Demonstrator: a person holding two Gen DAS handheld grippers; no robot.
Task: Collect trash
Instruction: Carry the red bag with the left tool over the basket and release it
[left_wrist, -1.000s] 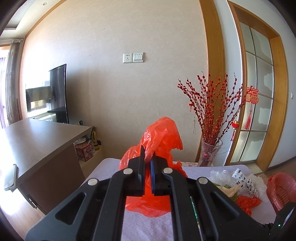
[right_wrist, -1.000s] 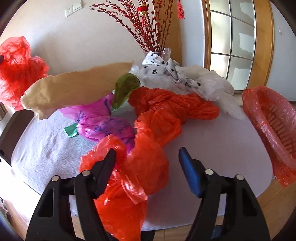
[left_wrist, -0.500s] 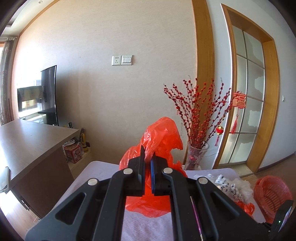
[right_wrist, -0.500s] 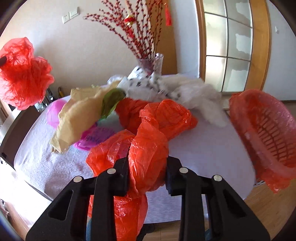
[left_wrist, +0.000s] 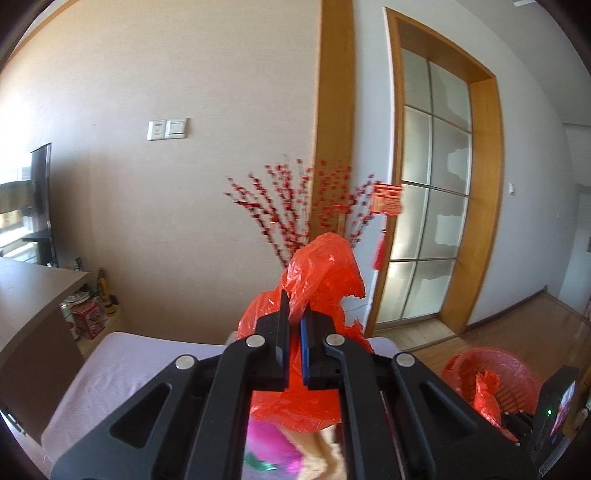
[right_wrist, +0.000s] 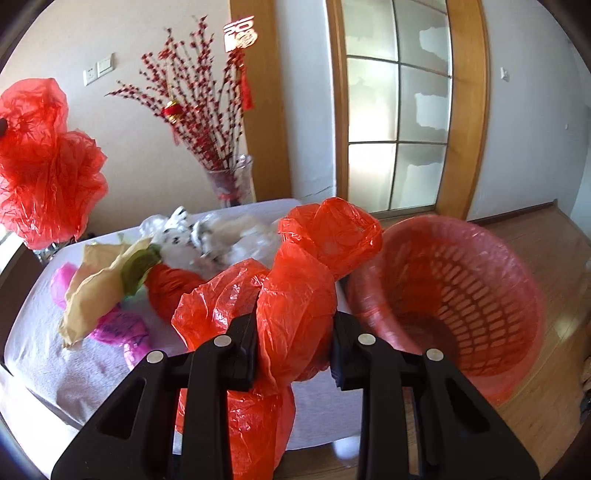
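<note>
Right wrist view: my right tongs (right_wrist: 293, 349) pinch a red plastic bag (right_wrist: 295, 306) over the bench (right_wrist: 74, 373), lower centre. Left tongs (left_wrist: 293, 354) are pressed onto another red bag (left_wrist: 321, 273). I judge both need carrying over the red basket (right_wrist: 454, 295), right, on the wood floor (right_wrist: 546, 266), then releasing.

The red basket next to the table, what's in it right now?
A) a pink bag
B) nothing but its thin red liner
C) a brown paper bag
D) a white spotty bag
B: in the right wrist view the red basket shows only its slotted wall and a thin red liner, while the white spotted bag, pink bag and brown paper all lie on the table.
</note>
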